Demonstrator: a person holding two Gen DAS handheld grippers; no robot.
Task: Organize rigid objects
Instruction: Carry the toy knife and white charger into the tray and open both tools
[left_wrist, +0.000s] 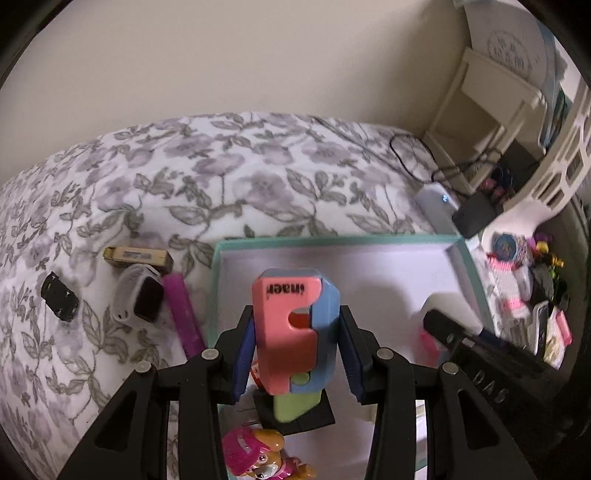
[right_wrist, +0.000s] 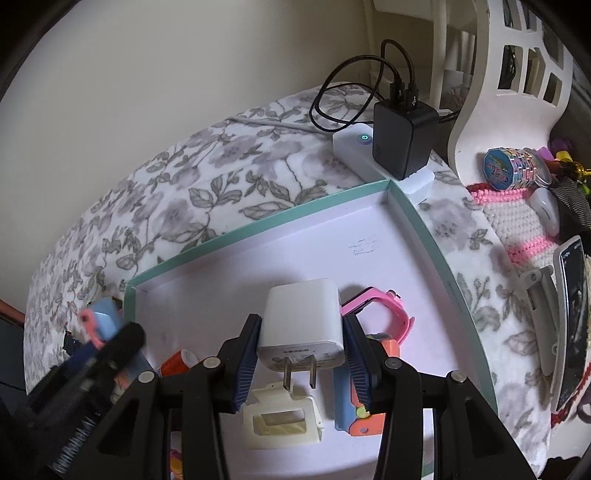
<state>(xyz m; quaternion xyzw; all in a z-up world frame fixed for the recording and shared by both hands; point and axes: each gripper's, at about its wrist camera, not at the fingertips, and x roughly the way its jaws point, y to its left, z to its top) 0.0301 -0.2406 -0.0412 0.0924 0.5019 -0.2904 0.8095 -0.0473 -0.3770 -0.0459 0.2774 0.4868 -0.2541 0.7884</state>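
From the left wrist, the nearest thing is a pink-capped toy figure (left_wrist: 255, 456) lying in the tray (left_wrist: 471, 273) at its near edge. Just above it the left gripper (left_wrist: 295, 350) has its jaws closed on a pink-and-blue block toy (left_wrist: 295, 325), held over the tray's near half and not yet set down. Outside the tray's left edge, four things lie on the bed (left_wrist: 110, 184): a purple bar (left_wrist: 183, 314), a grey-strapped watch (left_wrist: 142, 299), a gold-brown stick (left_wrist: 138, 255) and a small black piece (left_wrist: 60, 301).

From the right wrist, a cream frame-shaped piece (right_wrist: 282, 419) lies nearest, on the tray floor. Over it the right gripper (right_wrist: 303, 352) has its jaws clamped on a white plug adapter (right_wrist: 304, 325), prongs toward the camera. A pink watch (right_wrist: 384, 317) and an orange-and-blue toy (right_wrist: 354, 406) lie beside it in the tray.

The sorting looks roughly midway — several things in, two in hand, those four left.
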